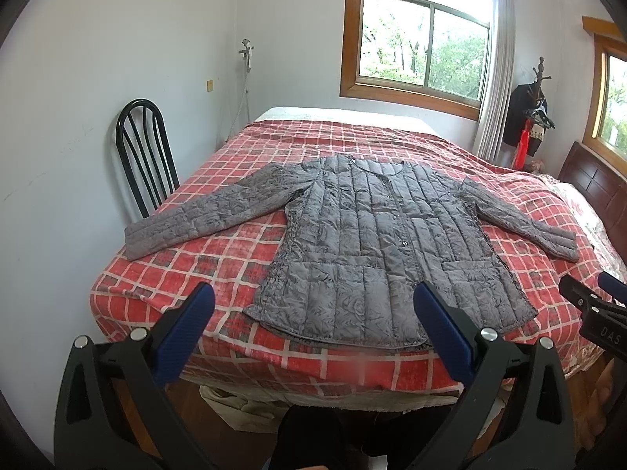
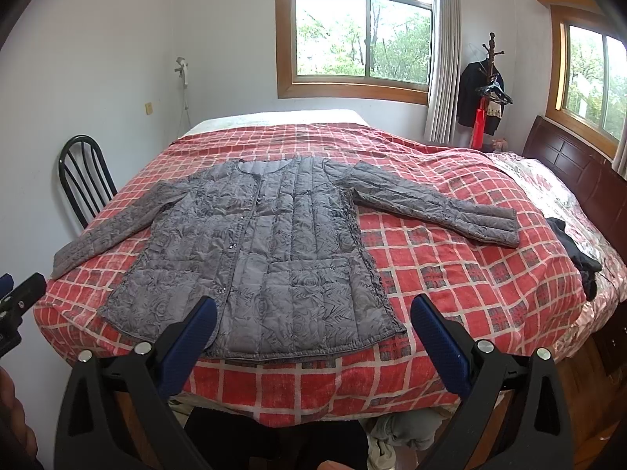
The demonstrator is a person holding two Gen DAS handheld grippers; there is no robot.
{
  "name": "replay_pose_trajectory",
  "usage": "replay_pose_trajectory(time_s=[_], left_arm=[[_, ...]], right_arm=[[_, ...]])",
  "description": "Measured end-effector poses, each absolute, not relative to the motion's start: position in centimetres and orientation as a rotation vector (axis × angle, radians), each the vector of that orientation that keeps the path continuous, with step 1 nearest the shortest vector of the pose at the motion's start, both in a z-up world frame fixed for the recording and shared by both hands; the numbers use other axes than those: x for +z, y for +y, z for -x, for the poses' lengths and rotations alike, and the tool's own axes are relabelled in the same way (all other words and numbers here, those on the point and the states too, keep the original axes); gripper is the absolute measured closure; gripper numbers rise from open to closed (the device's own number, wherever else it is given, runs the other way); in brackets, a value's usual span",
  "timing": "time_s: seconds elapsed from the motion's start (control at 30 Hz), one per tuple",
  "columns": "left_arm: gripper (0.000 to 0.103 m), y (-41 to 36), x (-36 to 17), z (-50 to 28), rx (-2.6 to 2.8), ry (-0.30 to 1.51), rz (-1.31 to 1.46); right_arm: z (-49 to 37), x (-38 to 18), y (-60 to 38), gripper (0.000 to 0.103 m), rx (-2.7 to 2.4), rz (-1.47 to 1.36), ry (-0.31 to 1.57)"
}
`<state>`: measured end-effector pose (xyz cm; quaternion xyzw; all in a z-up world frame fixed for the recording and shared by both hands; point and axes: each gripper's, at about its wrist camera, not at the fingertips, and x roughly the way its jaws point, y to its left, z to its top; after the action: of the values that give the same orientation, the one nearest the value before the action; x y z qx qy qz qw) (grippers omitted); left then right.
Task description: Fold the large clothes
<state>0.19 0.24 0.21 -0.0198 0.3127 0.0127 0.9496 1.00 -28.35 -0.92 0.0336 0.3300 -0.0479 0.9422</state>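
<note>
A grey quilted jacket [image 1: 376, 243] lies flat and face up on the bed, buttoned, with both sleeves spread out to the sides; it also shows in the right wrist view [image 2: 270, 258]. My left gripper [image 1: 313, 299] is open and empty, held in front of the bed's near edge, short of the jacket's hem. My right gripper [image 2: 313, 309] is open and empty, also in front of the hem, towards its right corner. The right gripper's tips show at the right edge of the left wrist view [image 1: 588, 293].
The bed has a red checked blanket [image 1: 219, 250]. A black chair [image 1: 145, 156] stands at its left side by the wall. A dark garment [image 2: 580, 258] lies at the right of the bed near a wooden headboard [image 2: 580, 168]. A coat stand [image 2: 486, 90] is in the corner.
</note>
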Motion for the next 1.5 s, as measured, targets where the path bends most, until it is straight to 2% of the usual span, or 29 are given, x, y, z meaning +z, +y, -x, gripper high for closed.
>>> replay_pose_trajectory(time_s=[1.5], left_arm=[[0.003,0.13,0.57,-0.31,0.031,0.633,0.040]], right_arm=[[-1.21,-0.76,-28.58,0.004,-0.098,-0.068,0.672]])
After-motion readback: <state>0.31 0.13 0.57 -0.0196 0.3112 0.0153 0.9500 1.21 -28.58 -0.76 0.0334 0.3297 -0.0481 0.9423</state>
